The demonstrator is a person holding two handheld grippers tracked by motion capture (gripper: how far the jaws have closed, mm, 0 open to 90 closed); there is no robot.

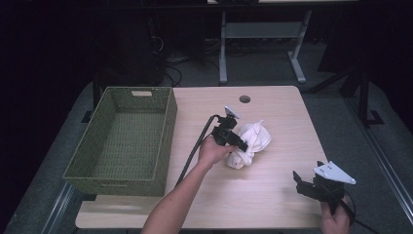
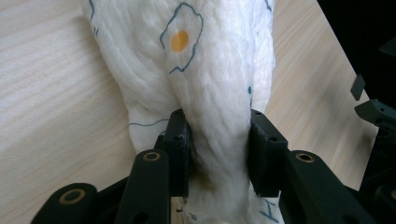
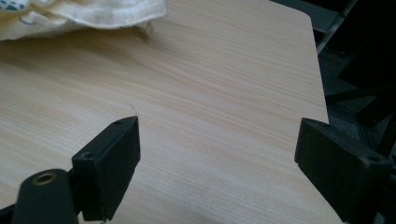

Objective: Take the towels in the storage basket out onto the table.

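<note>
One item in hand: a crumpled white cloth point(image 1: 249, 141) printed with a fried-egg motif, lying near the middle of the worktop point(image 1: 272, 204), well apart from the green woven basket point(image 1: 124, 139) that stands along the worktop's left edge. Left gripper point(image 1: 242, 144): fingers point(image 2: 178, 140) set either side of a bunched fold of the cloth, the fabric squeezed between the pads, so the fold reads as gripped, though the gap is fairly wide for so soft a thing. Right gripper point(image 1: 301, 183): near the worktop's front right corner, fingers point(image 3: 116, 161) spread wide, nothing between them, bare wood beneath. Step in hand, as a judgement: securing the cloth for a move, probably toward the basket. To do it well, the pads should pinch deep into the thick fold rather than its loose edge; lift straight up until the trailing folds are off the wood, so nothing drags or slips free; the idle gripper could take the hanging end if the bundle sags. The high view gives the layout: basket, cloth and both grippers in relation. The left gripper view adds the pad contact and the printed egg point(image 2: 180, 41), too small to read from above. The right gripper view adds a stitched hem of the cloth point(image 3: 93, 16) at its far edge, and confirms the empty, open fingers.
</note>
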